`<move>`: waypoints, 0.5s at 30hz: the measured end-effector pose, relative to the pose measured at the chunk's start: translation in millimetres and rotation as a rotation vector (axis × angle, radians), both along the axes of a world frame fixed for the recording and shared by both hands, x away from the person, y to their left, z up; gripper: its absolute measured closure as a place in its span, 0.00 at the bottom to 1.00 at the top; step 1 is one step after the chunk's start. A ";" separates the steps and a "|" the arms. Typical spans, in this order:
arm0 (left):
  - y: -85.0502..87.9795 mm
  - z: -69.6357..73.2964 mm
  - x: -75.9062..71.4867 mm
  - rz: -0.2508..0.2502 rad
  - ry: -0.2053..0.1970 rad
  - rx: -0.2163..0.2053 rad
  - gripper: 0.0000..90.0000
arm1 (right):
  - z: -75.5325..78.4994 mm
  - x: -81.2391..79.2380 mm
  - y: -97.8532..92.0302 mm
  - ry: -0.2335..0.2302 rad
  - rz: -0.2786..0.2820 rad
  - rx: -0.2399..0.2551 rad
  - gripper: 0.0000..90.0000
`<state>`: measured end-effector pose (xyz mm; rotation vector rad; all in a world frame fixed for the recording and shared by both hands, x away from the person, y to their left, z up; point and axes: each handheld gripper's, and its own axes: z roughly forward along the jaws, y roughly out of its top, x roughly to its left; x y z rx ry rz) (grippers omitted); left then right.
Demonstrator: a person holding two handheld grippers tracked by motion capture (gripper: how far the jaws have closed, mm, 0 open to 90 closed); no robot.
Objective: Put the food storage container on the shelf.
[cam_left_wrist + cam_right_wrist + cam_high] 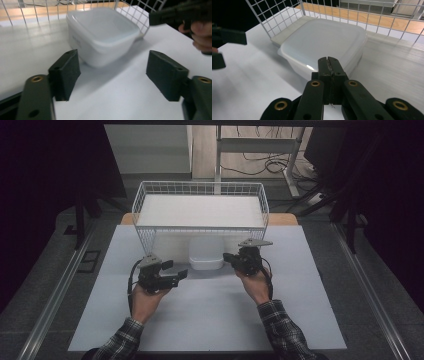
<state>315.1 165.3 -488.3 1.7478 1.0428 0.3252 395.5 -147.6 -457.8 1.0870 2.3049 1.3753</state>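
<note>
The left gripper [112, 72] is seen with jaws spread and empty — the lidded white container [102, 32] lies just beyond at twelve o'clock. The right gripper [329, 67] is clenched on nothing, its tips just short of the container's near edge. The container sits on the table [210, 320] against the wire basket [200, 190] — slightly nearer the right hand, by judgement.

container [205, 256] — white translucent plastic, rounded-square | lid on | upright | on table, against wire basket [200, 207]
</note>
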 end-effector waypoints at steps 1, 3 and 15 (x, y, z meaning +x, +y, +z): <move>0.0 0.0 0.0 0.000 0.000 0.000 0.26 | 0.0 0.0 0.0 0.000 0.000 0.000 0.99; 2.8 -2.2 -8.2 -0.008 0.006 0.007 0.23 | 0.5 -3.6 0.1 -0.001 0.008 0.005 0.99; 5.6 -19.9 -56.1 -0.055 -0.019 0.104 0.08 | -5.2 -23.4 14.0 -0.017 0.114 -0.019 0.99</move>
